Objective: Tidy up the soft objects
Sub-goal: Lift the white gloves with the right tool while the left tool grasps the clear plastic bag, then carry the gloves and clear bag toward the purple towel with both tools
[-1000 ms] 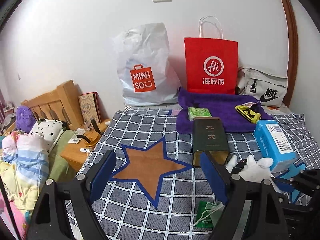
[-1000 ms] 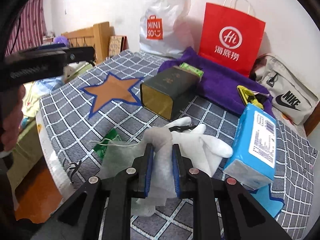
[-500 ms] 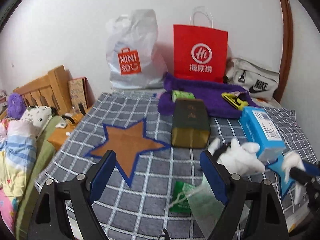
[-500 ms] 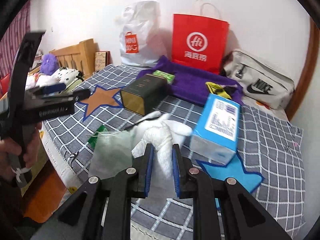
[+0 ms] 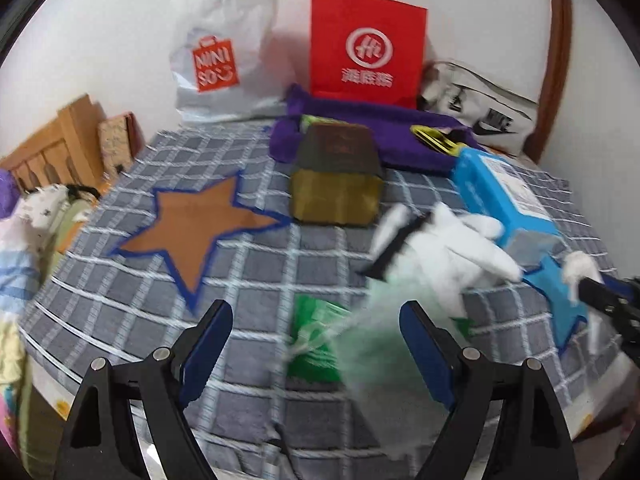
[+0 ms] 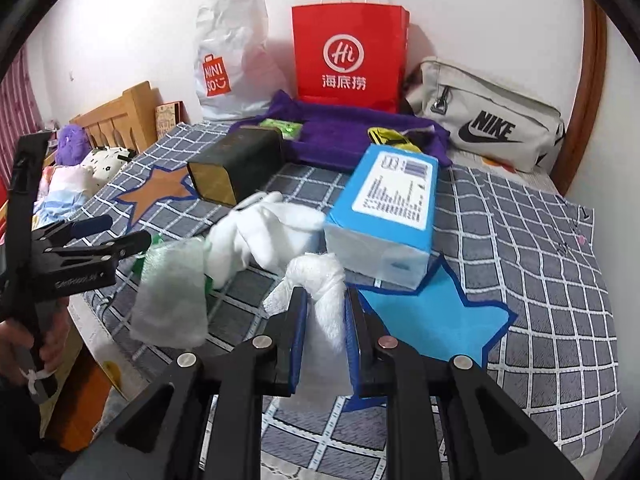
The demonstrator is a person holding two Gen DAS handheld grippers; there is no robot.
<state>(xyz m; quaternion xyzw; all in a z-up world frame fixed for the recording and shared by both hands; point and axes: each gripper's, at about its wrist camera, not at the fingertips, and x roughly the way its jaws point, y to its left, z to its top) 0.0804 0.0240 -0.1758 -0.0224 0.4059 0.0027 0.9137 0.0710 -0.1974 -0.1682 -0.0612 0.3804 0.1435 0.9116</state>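
Note:
My right gripper (image 6: 326, 316) is shut on a white cloth (image 6: 320, 280) and holds it above the checked bed cover (image 6: 520, 216), over a blue star patch (image 6: 432, 320). The cloth's other end hangs as a pale gauzy flap (image 6: 172, 292). A white glove (image 6: 260, 232) lies beside a blue tissue pack (image 6: 384, 208). My left gripper (image 5: 316, 344) is open and empty above the bed's near edge; the glove (image 5: 448, 252) and the gauzy flap (image 5: 372, 336) lie ahead of its right finger. The right gripper (image 5: 608, 300) shows at the far right there.
A dark green tin (image 6: 240, 164), a purple towel (image 6: 340, 132), a red paper bag (image 6: 348, 52), a white Miniso bag (image 6: 228, 60) and a grey Nike pouch (image 6: 488, 132) stand behind. A green packet (image 5: 316, 336) lies near the front edge. A wooden headboard (image 5: 52, 148) is at left.
My right gripper has lifted and pulled back to the right with the white cloth, drawing it off the glove. My left gripper has pulled back toward the bed's near edge, still open.

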